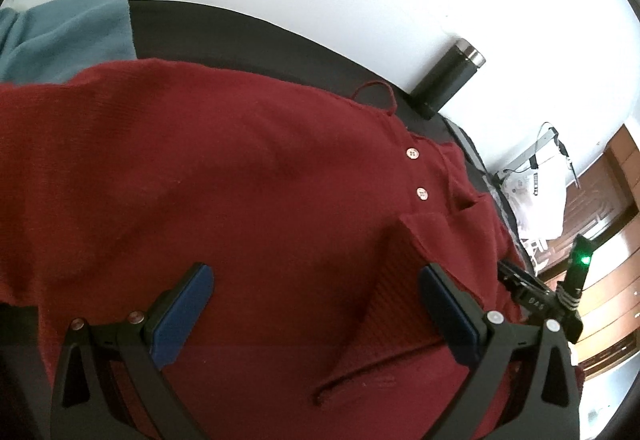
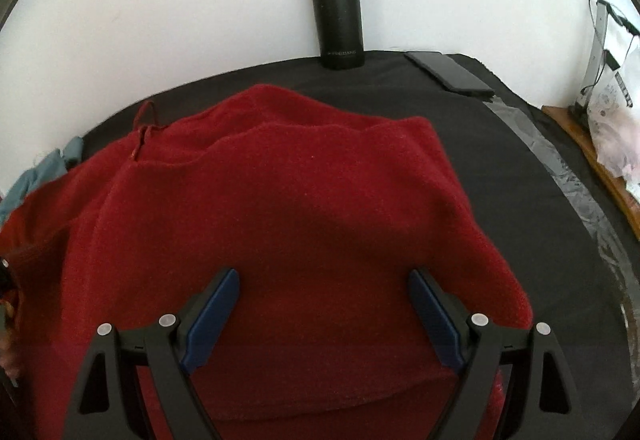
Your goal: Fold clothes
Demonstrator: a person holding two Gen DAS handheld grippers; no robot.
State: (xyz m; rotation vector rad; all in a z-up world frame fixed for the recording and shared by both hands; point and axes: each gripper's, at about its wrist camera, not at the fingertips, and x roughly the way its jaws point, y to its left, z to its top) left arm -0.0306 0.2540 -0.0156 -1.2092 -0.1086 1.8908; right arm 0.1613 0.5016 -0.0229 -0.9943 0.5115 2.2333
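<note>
blue garment (image 1: pixel 68 36): upper left of left wrist view, touching the red edge. Risk: a wide sweep drags it into the fold.
red sweater (image 1: pixel 240 180): task item, spread on the black table cover (image 1: pixel 248 28), fills the centre of both views; partly folded by the look of the doubled layers in the right wrist view.
left gripper (image 1: pixel 316 300): fingers spread wide, nothing pinched, over the lower centre of the knit. Risk: closing here likely grabs one layer only, fold skews.
buttons (image 1: pixel 412 153): right of centre in the left view, placket and ribbed flap bunched beside them. Risk: pad snags placket, creases lock in.
loose loop (image 1: pixel 376 88): upper right edge of the sweater. Risk: catches a fingertip.
right gripper (image 2: pixel 324 304): jaws released, wide, over the red knit, no fabric between pads. Risk: thick knit slips if bite is shallow.
flask (image 2: pixel 336 8): upright at the wall, top centre of the right view. Risk: a swung hem could tip it.
phone (image 2: pixel 450 72): flat, right of the flask, clear of the sweater.
</note>
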